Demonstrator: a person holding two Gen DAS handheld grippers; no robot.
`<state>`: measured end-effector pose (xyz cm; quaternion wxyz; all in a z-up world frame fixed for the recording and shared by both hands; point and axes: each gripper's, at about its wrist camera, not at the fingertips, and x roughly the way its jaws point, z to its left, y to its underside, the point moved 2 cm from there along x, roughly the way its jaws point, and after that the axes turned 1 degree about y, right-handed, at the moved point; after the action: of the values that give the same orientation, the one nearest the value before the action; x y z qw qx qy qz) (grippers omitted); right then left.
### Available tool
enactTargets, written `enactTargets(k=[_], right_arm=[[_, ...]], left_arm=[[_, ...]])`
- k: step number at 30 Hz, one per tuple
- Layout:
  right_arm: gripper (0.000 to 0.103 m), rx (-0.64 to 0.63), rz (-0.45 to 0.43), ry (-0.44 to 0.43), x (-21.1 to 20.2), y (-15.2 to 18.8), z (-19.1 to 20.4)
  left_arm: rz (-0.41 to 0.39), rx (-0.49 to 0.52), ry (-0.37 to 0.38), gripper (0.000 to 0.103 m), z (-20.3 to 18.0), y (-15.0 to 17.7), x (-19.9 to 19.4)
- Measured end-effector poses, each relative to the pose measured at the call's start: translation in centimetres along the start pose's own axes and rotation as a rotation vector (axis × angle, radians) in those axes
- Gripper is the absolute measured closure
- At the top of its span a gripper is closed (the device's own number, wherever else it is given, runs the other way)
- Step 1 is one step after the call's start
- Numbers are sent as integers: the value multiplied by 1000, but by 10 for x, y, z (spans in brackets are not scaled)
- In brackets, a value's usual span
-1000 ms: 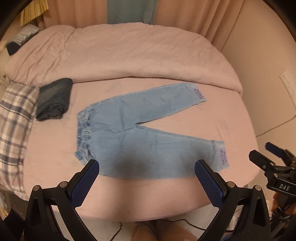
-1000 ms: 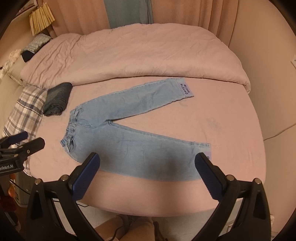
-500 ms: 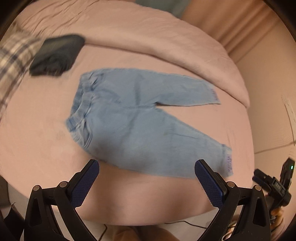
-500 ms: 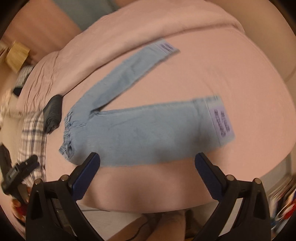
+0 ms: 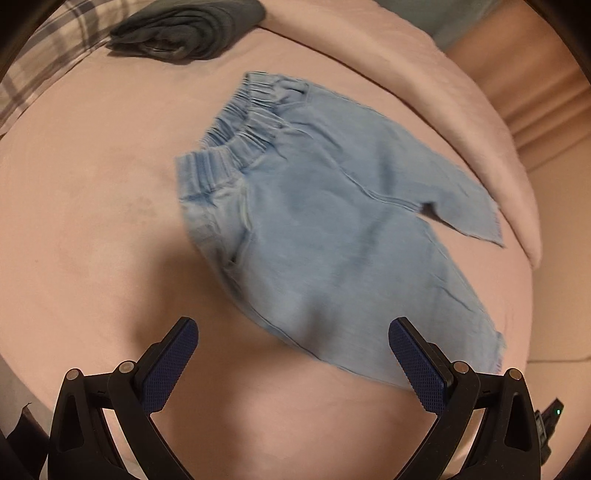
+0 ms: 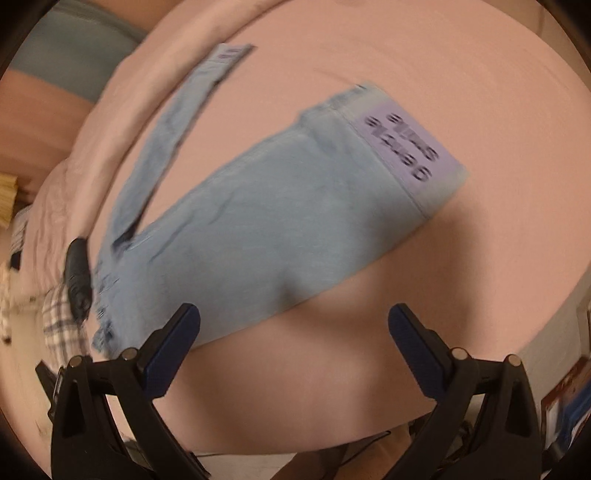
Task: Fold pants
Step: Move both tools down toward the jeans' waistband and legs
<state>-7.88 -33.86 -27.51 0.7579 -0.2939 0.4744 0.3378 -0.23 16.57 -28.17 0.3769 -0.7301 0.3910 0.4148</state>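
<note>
Light blue denim pants (image 5: 332, 229) lie flat on the pink bed, legs spread apart. In the left wrist view the elastic waistband (image 5: 236, 136) is at the upper middle. My left gripper (image 5: 293, 365) is open and empty, just short of the near edge of the pants' seat. In the right wrist view the near leg (image 6: 266, 229) ends in a cuff with a lilac label (image 6: 406, 147). My right gripper (image 6: 293, 350) is open and empty, over bare sheet just short of that leg's near edge. Both views are motion-blurred.
A folded dark garment (image 5: 184, 29) lies on the bed beyond the waistband, beside a plaid cloth (image 5: 40, 66). A rolled pink duvet (image 5: 461, 92) runs along the far side. The bed's front edge (image 6: 332, 439) is just below my right gripper.
Both grippers have moved down and closer to the pants, the left toward the waist end, the right toward the near leg and cuff. Both stay open. The pants have not moved.
</note>
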Motion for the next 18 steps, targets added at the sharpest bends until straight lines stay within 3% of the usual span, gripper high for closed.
enactTargets(k=[6,11,15,18], right_arm=[[1,-33,-37,-5,-7,-24,16],[1,-131,-65,17,-2,-69,61],[1,-368,-30,4,14,-116,122],[1,-691,-61,49,22,-148,181]], left_arm=[[-88,38,22,0,-8,-42,-22],[-116,143,-12,0,-31,-96,-20],[-69,309,-56,0,-53,-136,-3],[-53,458,-132,0,-71,-162,10]])
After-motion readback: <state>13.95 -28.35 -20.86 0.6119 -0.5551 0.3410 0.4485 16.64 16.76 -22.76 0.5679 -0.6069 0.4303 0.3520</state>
